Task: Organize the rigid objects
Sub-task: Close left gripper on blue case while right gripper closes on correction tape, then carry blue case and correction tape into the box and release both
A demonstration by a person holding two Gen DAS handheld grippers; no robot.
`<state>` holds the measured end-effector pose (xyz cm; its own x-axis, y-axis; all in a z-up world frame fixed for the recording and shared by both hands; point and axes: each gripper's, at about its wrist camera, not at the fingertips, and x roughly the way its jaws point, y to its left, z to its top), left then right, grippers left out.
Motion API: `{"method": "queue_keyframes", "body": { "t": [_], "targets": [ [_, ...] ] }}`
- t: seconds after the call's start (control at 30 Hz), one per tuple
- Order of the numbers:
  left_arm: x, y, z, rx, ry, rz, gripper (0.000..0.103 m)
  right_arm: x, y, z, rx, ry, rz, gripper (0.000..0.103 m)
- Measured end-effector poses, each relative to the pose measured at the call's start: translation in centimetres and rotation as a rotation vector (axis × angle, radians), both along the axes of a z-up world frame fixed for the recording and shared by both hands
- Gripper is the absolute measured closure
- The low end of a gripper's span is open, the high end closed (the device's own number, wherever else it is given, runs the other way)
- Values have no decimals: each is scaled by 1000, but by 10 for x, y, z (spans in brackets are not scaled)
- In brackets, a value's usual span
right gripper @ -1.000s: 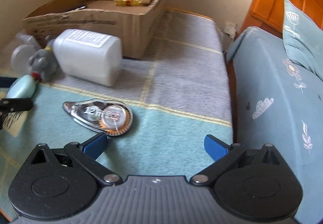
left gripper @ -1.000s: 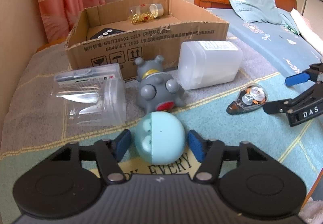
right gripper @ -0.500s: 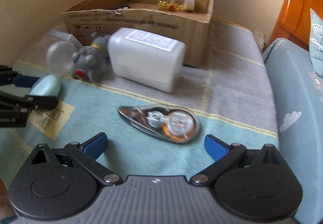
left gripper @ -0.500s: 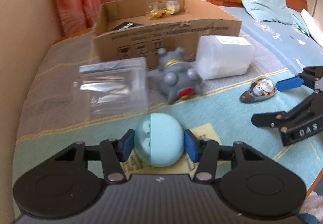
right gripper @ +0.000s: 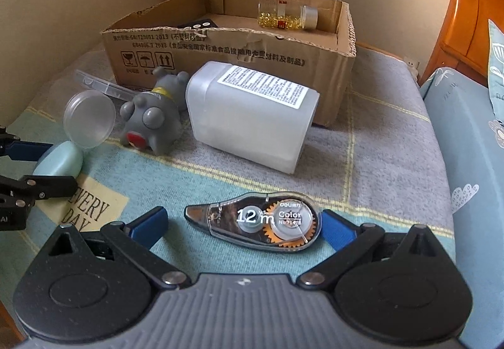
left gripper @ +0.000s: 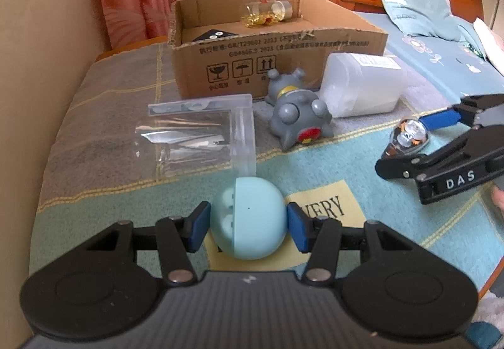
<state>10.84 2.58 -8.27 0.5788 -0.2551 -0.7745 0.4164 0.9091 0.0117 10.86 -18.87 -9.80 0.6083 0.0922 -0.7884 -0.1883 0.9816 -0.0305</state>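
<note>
Your left gripper (left gripper: pixel 249 224) is clamped on the light blue egg-shaped case (left gripper: pixel 249 218), both blue pads pressed against its sides; its jaws have just been closing on it, and the case seems to sit low over the blanket (left gripper: pixel 104 216), so I cannot tell if it is lifted yet. Your right gripper (right gripper: pixel 244 227) has its jaws apart, with the correction tape dispenser (right gripper: pixel 255 221) lying between the two pads on the blanket; the right pad is close to its round end, but nothing is pressed yet. Ahead of both grippers stands the cardboard box (left gripper: pixel 277 47), and only two things are inside it: a clear jar with golden pieces (left gripper: pixel 267 13) at the back and a dark flat object (left gripper: pixel 209 34) that I cannot identify. Between your grippers and the box, four things wait outside: the grey toy animal (left gripper: pixel 297 111) on its back, the white plastic container (left gripper: pixel 362 84) on its side, just beside the toy, a clear plastic jar (left gripper: pixel 201 138) lying down, and a flat transparent case (left gripper: pixel 195 103) behind it. In my judgement the task is at an early stage: two objects stored, two about to be picked, four untouched.
</note>
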Motion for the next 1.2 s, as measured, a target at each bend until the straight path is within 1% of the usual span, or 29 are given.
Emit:
{"method": "queue_keyframes", "body": {
  "t": [0.13, 0.27, 0.53, 0.7, 0.9, 1.03, 1.2],
  "targets": [
    [-4, 2, 1, -14, 11, -14, 51, 0, -1, 0, -16, 0, 19, 1],
    [-7, 4, 2, -30, 22, -21, 51, 2, -7, 0, -13, -5, 4, 1],
    [-10, 1, 3, -27, 26, -28, 51, 0, -6, 3, -8, -9, 2, 9],
    [-11, 0, 3, -20, 26, -36, 51, 2, -3, 4, 2, 8, -22, 7],
    [-11, 1, 4, -28, 41, -40, 51, 2, 3, 4, -14, 4, -28, 10],
    [-14, 0, 8, -18, 45, -58, 51, -1, 3, 7, -19, 4, -8, 10],
    [-16, -2, 19, -24, 37, -87, 51, -6, 4, 20, -39, -12, 52, 10]
  ]
}}
